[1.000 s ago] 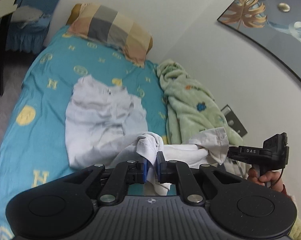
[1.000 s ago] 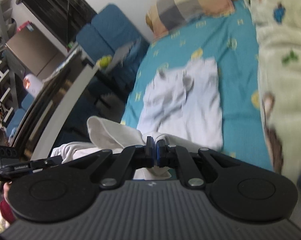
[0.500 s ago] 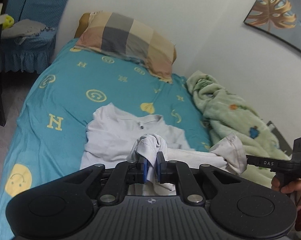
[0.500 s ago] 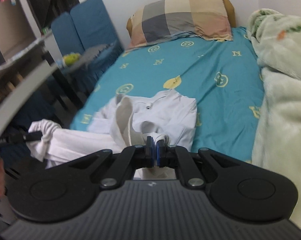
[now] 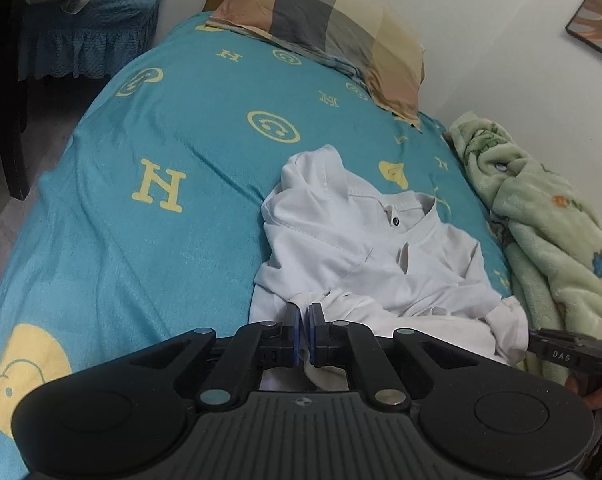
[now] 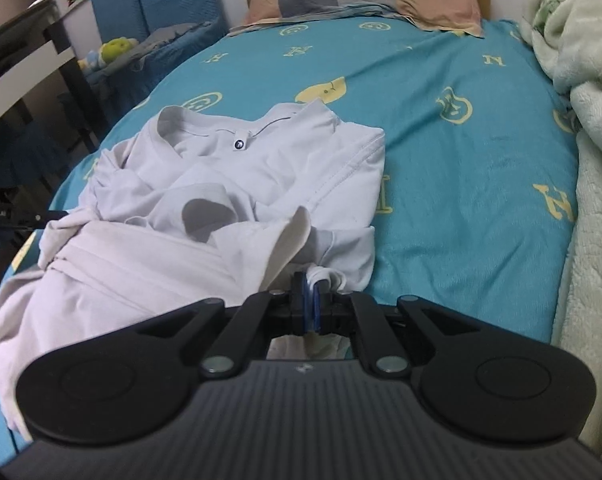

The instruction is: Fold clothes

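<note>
White shirt, collar and dark button toward the pillow, spread rumpled on the teal bedsheet, centre-right in the left wrist view. Left tongs pinched nearly closed on a bunched bit of its near edge, low centre of frame; right tongs likewise clamped on a small white wad of hem, low centre of the right wrist view. Both grips low, close to the bed.

To do the fold well, probably: keep both pinches firm, draw the held edge taut between the two tongs, carry it level toward the collar, lay down smooth before letting go. Watch the loose sleeve at mid-left and the raised flap just beyond the right tongs. Green fleece blanket along the right edge, best kept out of the fold.
</note>
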A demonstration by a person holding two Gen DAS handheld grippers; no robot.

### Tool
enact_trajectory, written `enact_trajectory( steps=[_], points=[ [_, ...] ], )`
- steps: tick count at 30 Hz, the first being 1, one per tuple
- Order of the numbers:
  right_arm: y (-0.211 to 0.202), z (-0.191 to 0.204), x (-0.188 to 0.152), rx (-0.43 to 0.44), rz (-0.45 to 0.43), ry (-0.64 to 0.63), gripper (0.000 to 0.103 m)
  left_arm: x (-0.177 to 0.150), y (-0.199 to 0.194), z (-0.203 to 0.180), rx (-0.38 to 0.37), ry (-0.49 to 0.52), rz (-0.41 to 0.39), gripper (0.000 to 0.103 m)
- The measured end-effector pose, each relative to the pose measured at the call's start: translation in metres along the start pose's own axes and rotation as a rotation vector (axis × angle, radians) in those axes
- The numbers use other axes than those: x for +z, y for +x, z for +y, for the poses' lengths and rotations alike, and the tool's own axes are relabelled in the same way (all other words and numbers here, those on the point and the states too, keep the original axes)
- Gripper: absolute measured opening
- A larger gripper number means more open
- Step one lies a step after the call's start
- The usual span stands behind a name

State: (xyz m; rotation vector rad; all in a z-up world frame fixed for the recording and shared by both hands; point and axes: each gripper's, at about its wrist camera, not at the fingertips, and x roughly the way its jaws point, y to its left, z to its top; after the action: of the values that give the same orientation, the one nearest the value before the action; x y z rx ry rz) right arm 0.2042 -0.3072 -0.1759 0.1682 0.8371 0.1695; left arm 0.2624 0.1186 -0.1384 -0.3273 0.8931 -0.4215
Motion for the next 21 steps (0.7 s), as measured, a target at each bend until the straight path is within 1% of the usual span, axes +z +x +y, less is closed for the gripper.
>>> enact_trajectory(
  steps=[2, 4, 5, 6, 7, 8, 9, 10, 11, 13, 14, 15, 17, 18, 20, 21],
  points=[
    [-0.005, -0.003, 0.002, 0.015, -0.006, 0.041, 0.008, 0.0, -0.011, -0.006, -0.004, 0.009, -0.009, 0.006],
    [-0.013, -0.006, 0.003, 0.031, -0.01, 0.083, 0.009, -0.002, -0.025, -0.013, -0.011, 0.013, -0.015, 0.013],
    [-0.017, -0.007, 0.004, 0.04, -0.008, 0.109, 0.01, -0.005, -0.033, -0.018, -0.018, 0.012, -0.013, 0.021],
    [-0.024, -0.007, 0.003, 0.046, -0.013, 0.133, 0.014, -0.009, -0.043, -0.025, -0.018, 0.011, -0.016, 0.028],
    [-0.031, -0.008, 0.002, 0.051, -0.019, 0.157, 0.027, -0.013, -0.053, -0.031, -0.018, 0.01, -0.019, 0.032],
    [-0.038, -0.008, 0.001, 0.055, -0.026, 0.181, 0.034, -0.017, -0.061, -0.037, -0.019, 0.009, -0.019, 0.037],
    [-0.045, -0.008, -0.001, 0.06, -0.032, 0.205, 0.049, -0.022, -0.068, -0.043, -0.021, 0.006, -0.018, 0.044],
    [-0.053, -0.008, -0.003, 0.068, -0.045, 0.222, 0.06, -0.027, -0.077, -0.049, -0.025, -0.003, -0.015, 0.047],
    [-0.062, -0.008, -0.005, 0.076, -0.057, 0.235, 0.064, -0.034, -0.084, -0.055, -0.031, -0.008, -0.014, 0.051],
    [-0.077, -0.007, -0.01, 0.09, -0.074, 0.27, 0.063, -0.047, -0.1, -0.069, -0.043, -0.017, -0.01, 0.057],
    [-0.085, -0.007, -0.015, 0.098, -0.082, 0.294, 0.063, -0.055, -0.105, -0.076, -0.037, -0.02, -0.001, 0.06],
    [-0.093, -0.008, -0.02, 0.107, -0.085, 0.328, 0.064, -0.063, -0.111, -0.083, -0.032, -0.023, 0.007, 0.066],
    [-0.106, -0.007, -0.032, 0.137, -0.087, 0.388, 0.064, -0.08, -0.118, -0.091, -0.037, -0.06, 0.025, 0.072],
    [-0.112, -0.006, -0.038, 0.149, -0.089, 0.413, 0.064, -0.089, -0.121, -0.093, -0.035, -0.079, 0.032, 0.073],
    [-0.121, 0.001, -0.051, 0.161, -0.078, 0.453, 0.064, -0.104, -0.126, -0.092, -0.025, -0.148, 0.051, 0.076],
    [-0.123, 0.006, -0.059, 0.166, -0.058, 0.472, 0.064, -0.11, -0.129, -0.09, -0.022, -0.187, 0.061, 0.077]
  ],
)
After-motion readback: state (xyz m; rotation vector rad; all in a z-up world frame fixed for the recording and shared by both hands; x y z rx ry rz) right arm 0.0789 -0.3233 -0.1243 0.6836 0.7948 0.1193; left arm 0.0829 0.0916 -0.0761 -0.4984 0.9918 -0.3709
